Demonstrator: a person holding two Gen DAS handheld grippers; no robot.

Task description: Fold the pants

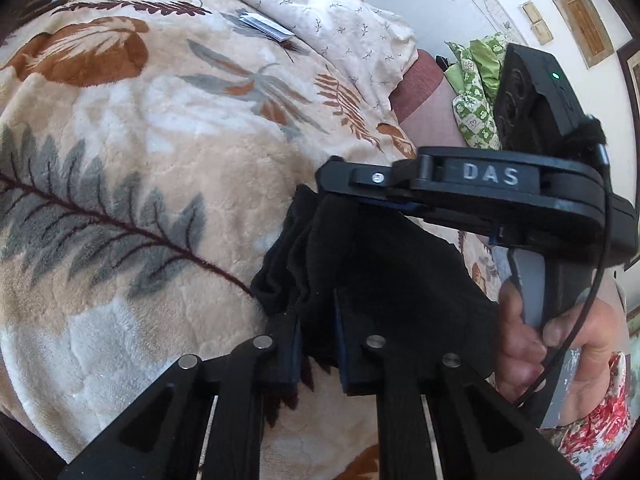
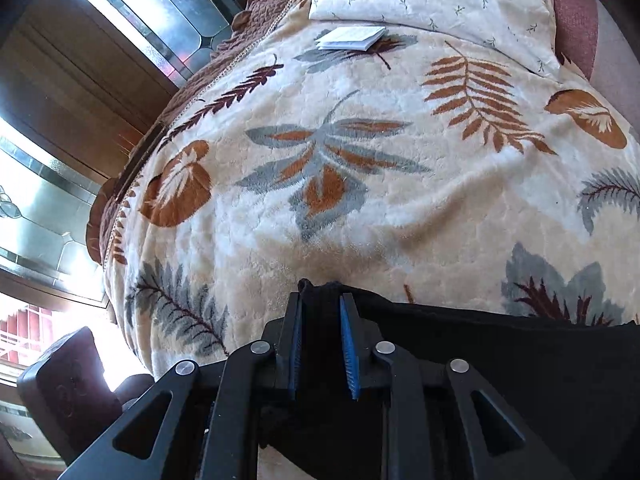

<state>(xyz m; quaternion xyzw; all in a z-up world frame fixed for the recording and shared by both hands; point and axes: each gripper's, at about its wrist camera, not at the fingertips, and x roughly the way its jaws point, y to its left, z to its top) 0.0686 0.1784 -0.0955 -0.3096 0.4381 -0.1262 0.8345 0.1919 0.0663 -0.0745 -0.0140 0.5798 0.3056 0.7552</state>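
Observation:
The black pants (image 1: 380,264) hang bunched between both grippers above a bed covered by a leaf-print blanket (image 1: 140,160). My left gripper (image 1: 318,312) is shut on a thick fold of the pants. My right gripper (image 1: 340,184) shows in the left wrist view from the side, shut on the pants' upper edge, with a hand (image 1: 536,340) on its handle. In the right wrist view my right gripper (image 2: 322,304) is shut on the black fabric (image 2: 500,360), which stretches off to the right over the blanket (image 2: 360,200).
A cream pillow (image 1: 340,28) lies at the head of the bed, with a small white booklet (image 1: 266,26) on the blanket beside it. Green patterned cloth (image 1: 476,92) sits beyond the bed. Windows (image 2: 60,140) and a dark chair (image 2: 68,392) stand along the bed's far side.

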